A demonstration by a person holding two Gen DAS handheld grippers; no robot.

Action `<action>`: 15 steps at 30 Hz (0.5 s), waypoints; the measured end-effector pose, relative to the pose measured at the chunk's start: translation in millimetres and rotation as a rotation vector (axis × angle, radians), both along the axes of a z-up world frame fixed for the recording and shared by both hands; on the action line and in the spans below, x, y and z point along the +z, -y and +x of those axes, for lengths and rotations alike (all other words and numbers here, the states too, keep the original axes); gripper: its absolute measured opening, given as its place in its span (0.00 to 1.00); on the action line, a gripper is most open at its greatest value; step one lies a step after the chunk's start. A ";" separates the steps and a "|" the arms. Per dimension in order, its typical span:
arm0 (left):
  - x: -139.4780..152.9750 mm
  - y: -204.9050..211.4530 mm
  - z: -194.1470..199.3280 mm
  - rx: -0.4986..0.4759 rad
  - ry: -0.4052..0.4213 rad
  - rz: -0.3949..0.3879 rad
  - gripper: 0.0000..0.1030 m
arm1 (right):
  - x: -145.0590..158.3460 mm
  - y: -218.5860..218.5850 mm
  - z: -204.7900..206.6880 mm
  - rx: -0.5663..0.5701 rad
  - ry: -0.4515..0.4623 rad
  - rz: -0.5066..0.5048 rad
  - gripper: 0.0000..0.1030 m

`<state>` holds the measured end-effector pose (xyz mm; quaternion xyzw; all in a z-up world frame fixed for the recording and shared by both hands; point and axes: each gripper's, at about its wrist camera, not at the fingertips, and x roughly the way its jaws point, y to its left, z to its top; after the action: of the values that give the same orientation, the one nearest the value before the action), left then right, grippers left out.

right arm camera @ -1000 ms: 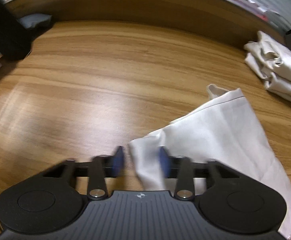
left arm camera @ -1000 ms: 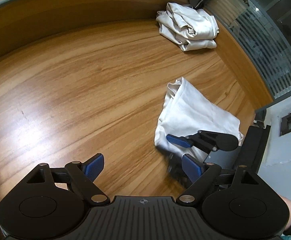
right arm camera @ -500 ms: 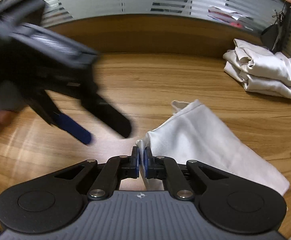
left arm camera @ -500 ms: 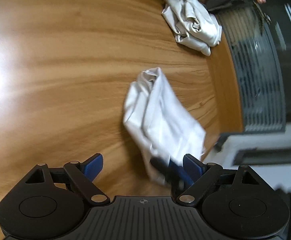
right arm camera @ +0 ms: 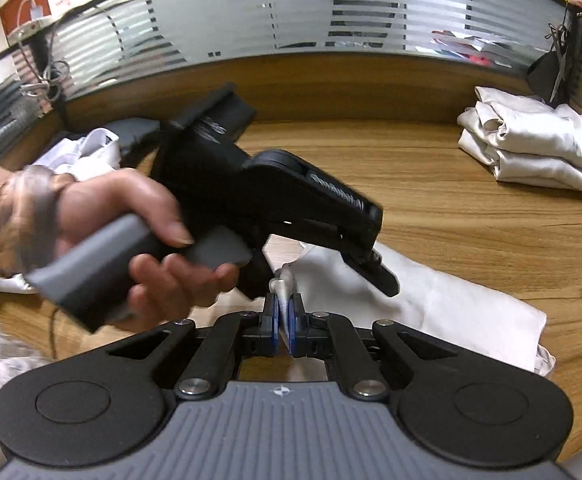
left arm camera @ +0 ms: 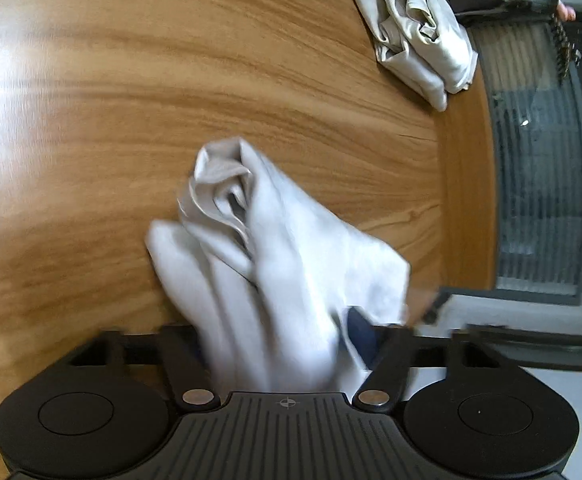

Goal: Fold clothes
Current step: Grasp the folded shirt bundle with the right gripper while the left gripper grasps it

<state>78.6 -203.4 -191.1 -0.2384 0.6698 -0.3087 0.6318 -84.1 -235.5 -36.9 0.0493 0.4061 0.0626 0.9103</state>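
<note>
A white garment (left arm camera: pixel 283 248) lies bunched on the wooden table (left arm camera: pixel 131 100). Its near fold fills the gap of my left gripper (left arm camera: pixel 275 340); the jaws are closing and the pads press on the cloth. The picture there is blurred. In the right wrist view the same garment (right arm camera: pixel 431 300) spreads to the right, and my right gripper (right arm camera: pixel 284 316) is shut on its raised corner. A person's hand (right arm camera: pixel 139 240) holds the left gripper (right arm camera: pixel 379 276) just above and beyond that corner, pointing down at the cloth.
A stack of folded pale clothes (right arm camera: pixel 531 144) sits at the table's far right corner, also in the left wrist view (left arm camera: pixel 415 28). Loose white clothes (right arm camera: pixel 83 152) lie at the far left. A striped glass partition (right arm camera: pixel 291 16) borders the table.
My left gripper came down onto the garment and its wide jaws narrowed around a fold. My right gripper shut on the corner and lifted it off the table.
</note>
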 end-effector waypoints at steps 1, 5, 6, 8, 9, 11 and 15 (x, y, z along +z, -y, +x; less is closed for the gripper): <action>1.0 0.9 -0.7 -0.014 0.023 0.024 0.24 | -0.1 1.7 -2.8 -0.001 -0.007 0.002 0.05; 7.9 6.9 -4.8 -0.081 0.114 0.110 0.15 | -4.0 13.8 -9.4 -0.009 -0.048 0.035 0.06; 9.8 7.8 -5.9 -0.096 0.139 0.134 0.15 | -5.0 18.8 -11.3 -0.009 -0.056 0.049 0.06; 12.3 6.7 -6.1 -0.119 0.179 0.177 0.14 | -5.5 29.4 -16.6 -0.017 -0.058 0.064 0.07; 13.2 6.0 -5.2 -0.131 0.194 0.196 0.14 | -5.3 36.3 -20.7 -0.026 -0.059 0.072 0.08; 15.6 3.7 -2.1 -0.157 0.225 0.223 0.14 | -5.1 51.3 -30.6 -0.065 -0.058 0.082 0.19; 23.2 -4.5 6.0 -0.203 0.282 0.284 0.15 | -14.7 91.9 -48.0 -0.178 -0.058 0.119 0.50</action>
<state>84.6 -198.9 -167.9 -0.0330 0.6320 -0.3037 0.7122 -132.2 -327.4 -51.6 0.1409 0.4219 0.0038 0.8956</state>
